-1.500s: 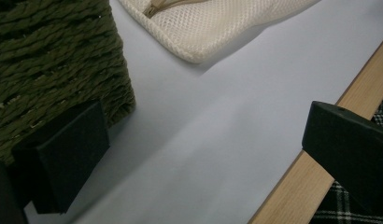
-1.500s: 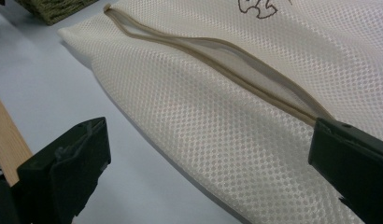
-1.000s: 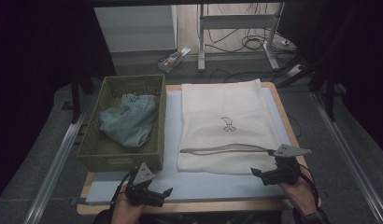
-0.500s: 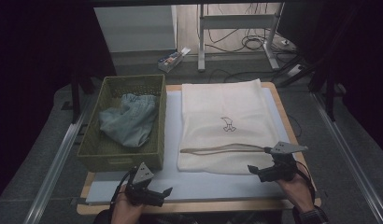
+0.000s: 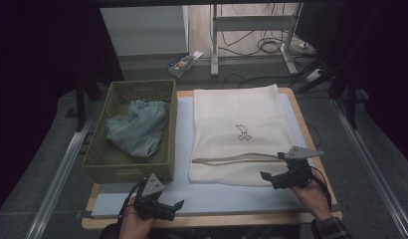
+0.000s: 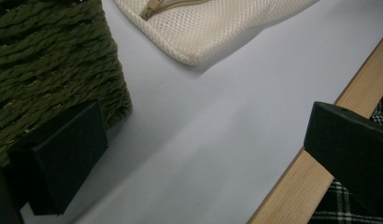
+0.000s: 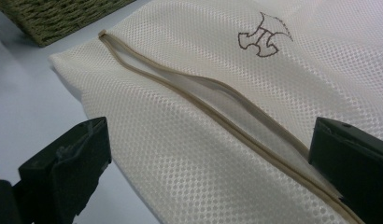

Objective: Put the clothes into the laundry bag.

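Cream mesh laundry bag [image 5: 239, 132] is laid flat on the white mat [image 5: 182, 149], its unzipped opening [image 7: 217, 107] running crosswise near the bag's near end. Right gripper [image 5: 271, 178] is held spread, empty, at the zipper's right end, so it is judged the nearer one. Left gripper [image 5: 167, 206] is held spread too, low at the mat's near edge, well apart from the bag. Denim garment [image 5: 135, 127] is seen in the green woven basket [image 5: 97, 164], left of the bag; nothing blocks the opening.

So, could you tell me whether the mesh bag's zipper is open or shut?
Open: the zipper on the mesh bag gapes, its tan edges parted.
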The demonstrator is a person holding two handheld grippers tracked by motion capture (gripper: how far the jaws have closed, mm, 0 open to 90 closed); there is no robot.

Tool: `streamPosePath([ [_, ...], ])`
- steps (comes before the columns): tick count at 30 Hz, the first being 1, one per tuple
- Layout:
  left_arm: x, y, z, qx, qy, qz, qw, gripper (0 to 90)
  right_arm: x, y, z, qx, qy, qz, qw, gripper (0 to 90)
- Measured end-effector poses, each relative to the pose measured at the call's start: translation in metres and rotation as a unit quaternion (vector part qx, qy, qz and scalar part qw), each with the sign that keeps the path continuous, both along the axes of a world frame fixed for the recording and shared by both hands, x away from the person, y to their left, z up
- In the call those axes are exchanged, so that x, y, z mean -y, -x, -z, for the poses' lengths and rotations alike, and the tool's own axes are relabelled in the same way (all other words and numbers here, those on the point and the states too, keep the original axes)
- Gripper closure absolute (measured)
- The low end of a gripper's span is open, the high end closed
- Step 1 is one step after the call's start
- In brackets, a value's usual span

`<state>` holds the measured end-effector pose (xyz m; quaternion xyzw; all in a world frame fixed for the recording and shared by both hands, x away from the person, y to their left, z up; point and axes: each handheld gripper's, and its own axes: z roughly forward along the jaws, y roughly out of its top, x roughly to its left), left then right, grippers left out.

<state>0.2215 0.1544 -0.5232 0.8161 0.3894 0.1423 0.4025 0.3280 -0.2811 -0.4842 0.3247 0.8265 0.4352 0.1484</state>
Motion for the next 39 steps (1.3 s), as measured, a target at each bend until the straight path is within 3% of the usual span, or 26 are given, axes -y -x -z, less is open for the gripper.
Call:
streamPosePath([
  [23, 0.003, 0.000, 0.002, -0.005, -0.016, 0.003, 0.9998, 0.1, -0.011, -0.014, 0.004, 0.006, 0.027, 0.000, 0.9996, 0.0],
  [28, 0.004, 0.000, 0.002, -0.006, -0.021, 0.005, 0.9998, 0.2, -0.011, -0.019, 0.003, 0.008, 0.014, 0.005, 0.9999, 0.0],
  [39, 0.005, -0.001, 0.003, -0.008, -0.027, 0.004, 0.9996, 0.3, -0.013, -0.027, 0.006, 0.002, 0.015, 0.006, 0.9999, 0.0],
])
